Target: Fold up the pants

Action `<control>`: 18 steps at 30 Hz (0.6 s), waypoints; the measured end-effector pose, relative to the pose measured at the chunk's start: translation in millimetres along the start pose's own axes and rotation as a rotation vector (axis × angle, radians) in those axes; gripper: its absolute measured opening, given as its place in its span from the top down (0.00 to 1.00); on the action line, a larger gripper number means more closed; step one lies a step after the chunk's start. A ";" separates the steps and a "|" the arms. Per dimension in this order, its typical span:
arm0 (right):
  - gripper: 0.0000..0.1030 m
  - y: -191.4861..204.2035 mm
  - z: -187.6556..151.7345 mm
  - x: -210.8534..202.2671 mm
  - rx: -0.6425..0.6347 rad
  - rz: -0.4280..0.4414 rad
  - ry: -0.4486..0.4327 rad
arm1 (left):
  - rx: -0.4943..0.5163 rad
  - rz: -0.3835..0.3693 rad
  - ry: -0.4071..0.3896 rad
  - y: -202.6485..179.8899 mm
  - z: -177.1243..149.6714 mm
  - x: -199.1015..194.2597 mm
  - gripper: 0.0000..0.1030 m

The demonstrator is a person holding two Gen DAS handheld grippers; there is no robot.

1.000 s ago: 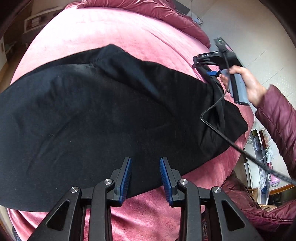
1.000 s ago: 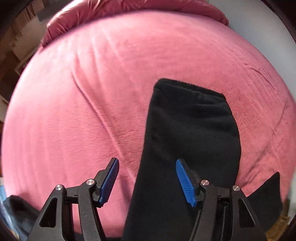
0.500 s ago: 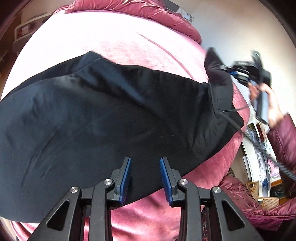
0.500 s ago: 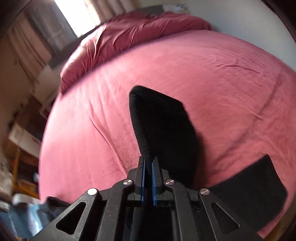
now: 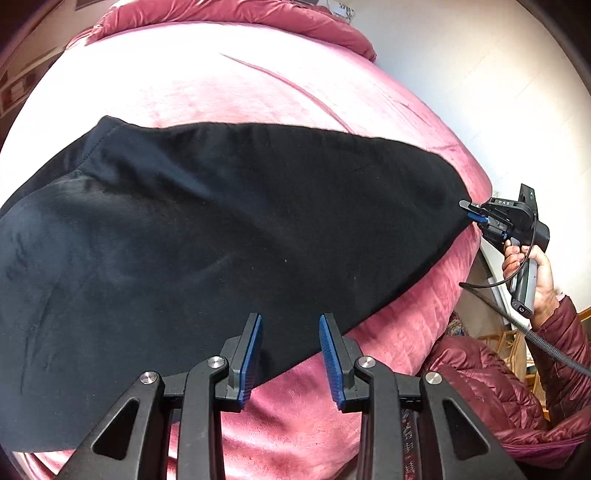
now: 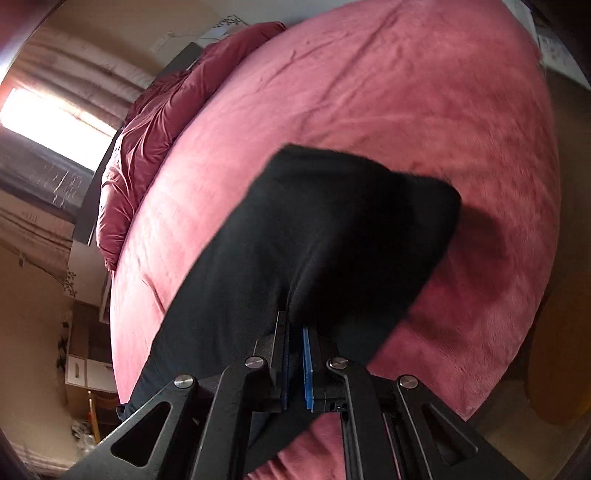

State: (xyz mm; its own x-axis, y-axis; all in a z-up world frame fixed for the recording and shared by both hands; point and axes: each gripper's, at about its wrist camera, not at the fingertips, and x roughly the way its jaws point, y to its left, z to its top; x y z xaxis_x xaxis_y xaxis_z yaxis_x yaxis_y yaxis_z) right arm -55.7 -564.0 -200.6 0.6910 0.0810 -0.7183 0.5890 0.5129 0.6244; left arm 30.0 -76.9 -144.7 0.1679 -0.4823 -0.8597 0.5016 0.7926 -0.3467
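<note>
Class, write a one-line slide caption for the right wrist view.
Right gripper shut on black pants, lifting one leg end above the pink bed cover.

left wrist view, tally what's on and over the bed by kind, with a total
Black pants: 1, spread on the pink bed cover.
Grippers: 2, the left gripper open above the near pants edge, the right gripper shut on the pants' far end.
Maroon quilts: 1, bunched at the far end of the bed.
Total: 4
</note>
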 end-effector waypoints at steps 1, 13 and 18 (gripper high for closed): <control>0.89 -2.6 1.7 -1.6 0.015 0.005 -0.001 | 0.001 0.004 0.005 -0.8 0.5 1.0 0.69; 0.87 0.3 70.1 0.9 0.077 -0.038 -0.085 | 0.006 0.029 0.033 -6.8 -3.3 14.2 0.69; 0.93 41.3 71.0 -37.3 -0.076 -0.040 -0.130 | 0.037 0.023 0.022 -16.3 -5.2 20.8 0.69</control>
State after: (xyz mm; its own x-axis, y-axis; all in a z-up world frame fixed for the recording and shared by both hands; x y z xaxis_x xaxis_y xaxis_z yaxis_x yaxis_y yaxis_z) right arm -27.4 -606.6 -126.2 0.7187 -0.0500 -0.6935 0.5874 0.5772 0.5672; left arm 20.9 -97.9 -158.9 0.1610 -0.4556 -0.8755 0.5291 0.7887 -0.3132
